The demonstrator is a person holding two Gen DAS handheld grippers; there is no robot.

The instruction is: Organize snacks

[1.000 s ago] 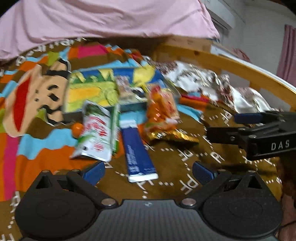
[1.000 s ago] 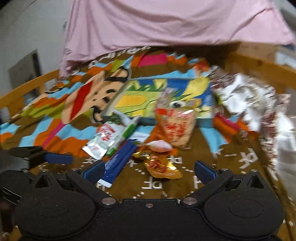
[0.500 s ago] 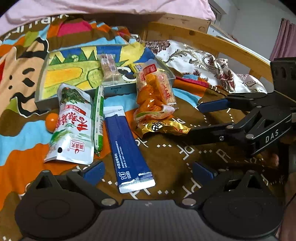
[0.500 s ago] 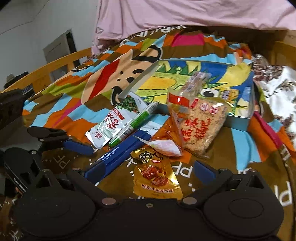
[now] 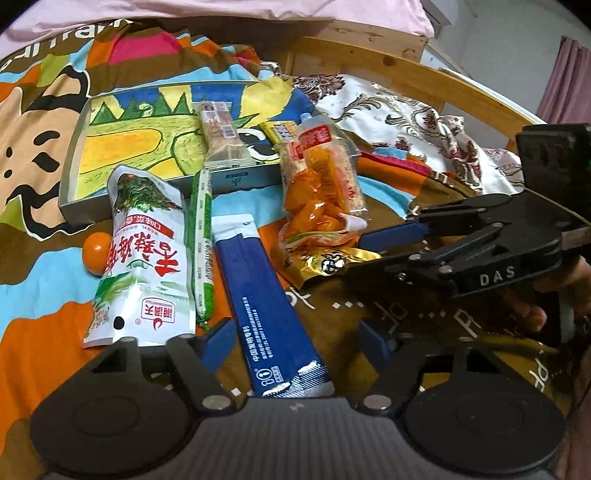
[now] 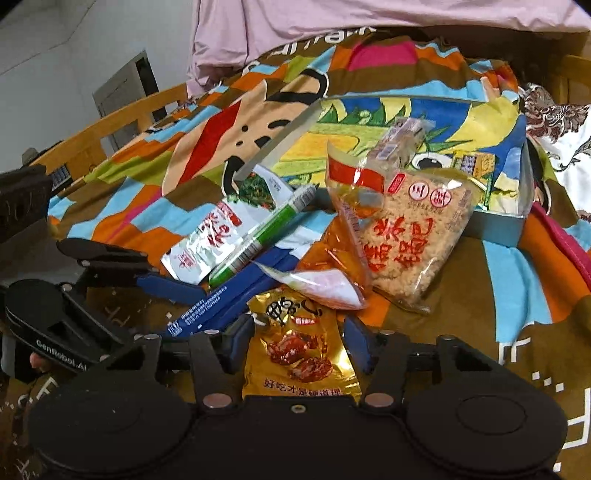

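Note:
Snacks lie on a colourful blanket in front of a shallow grey box [image 5: 72, 155] with a cartoon lining. My left gripper [image 5: 297, 341] is open, its fingers either side of a long blue packet [image 5: 264, 306]. Beside the blue packet lie a white pouch [image 5: 144, 258], a green sausage stick [image 5: 201, 243], an orange ball [image 5: 94, 253] and an orange rice-cracker bag [image 5: 319, 188]. My right gripper [image 6: 297, 345] is open, its fingers either side of a gold packet [image 6: 299, 363]. The cracker bag [image 6: 410, 236] leans on the box [image 6: 517, 221]. A clear bar packet [image 5: 219, 136] lies in the box.
A wooden bed rail [image 5: 424, 77] runs behind the box, with a floral cloth [image 5: 406, 118] to its right. A pink sheet [image 6: 332, 22] hangs at the back. Each gripper shows in the other's view, the right gripper [image 5: 373, 251] at right, the left gripper [image 6: 173, 291] at left.
Both grippers have moved forward and down toward the snacks. The blue packet now lies between the left fingers and the gold packet between the right fingers.

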